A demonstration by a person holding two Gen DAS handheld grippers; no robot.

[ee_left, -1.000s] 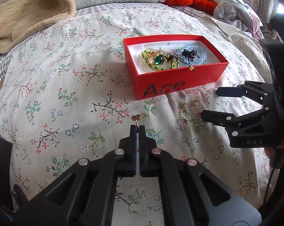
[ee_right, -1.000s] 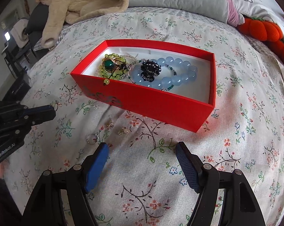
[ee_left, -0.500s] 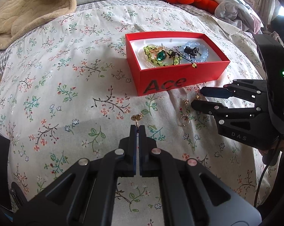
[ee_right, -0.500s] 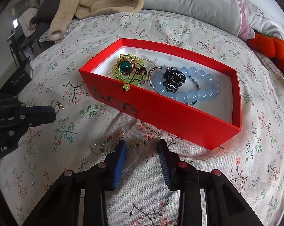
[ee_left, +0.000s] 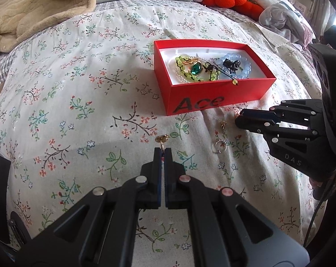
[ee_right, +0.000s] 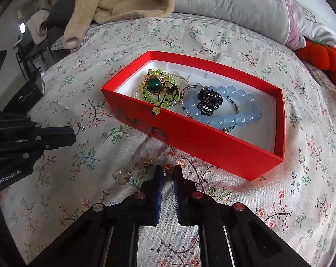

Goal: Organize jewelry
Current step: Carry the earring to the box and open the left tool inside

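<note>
right gripper [ee_right: 167,171] just closing on small gold earring [ee_right: 167,170] | left gripper [ee_left: 161,151] pinching gold earring [ee_left: 161,138] | next: lift into red box [ee_right: 212,146]

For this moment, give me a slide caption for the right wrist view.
Right gripper, jaws just closing, pinches a small earring on the floral bedspread before the red jewelry box.

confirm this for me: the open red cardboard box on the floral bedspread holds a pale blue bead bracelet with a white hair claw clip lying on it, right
Not quite. The hair claw clip is black, not white; the right wrist view shows it clearly. The rest holds: it lies on the pale blue bead bracelet inside the open red cardboard box on the floral bedspread.
</note>
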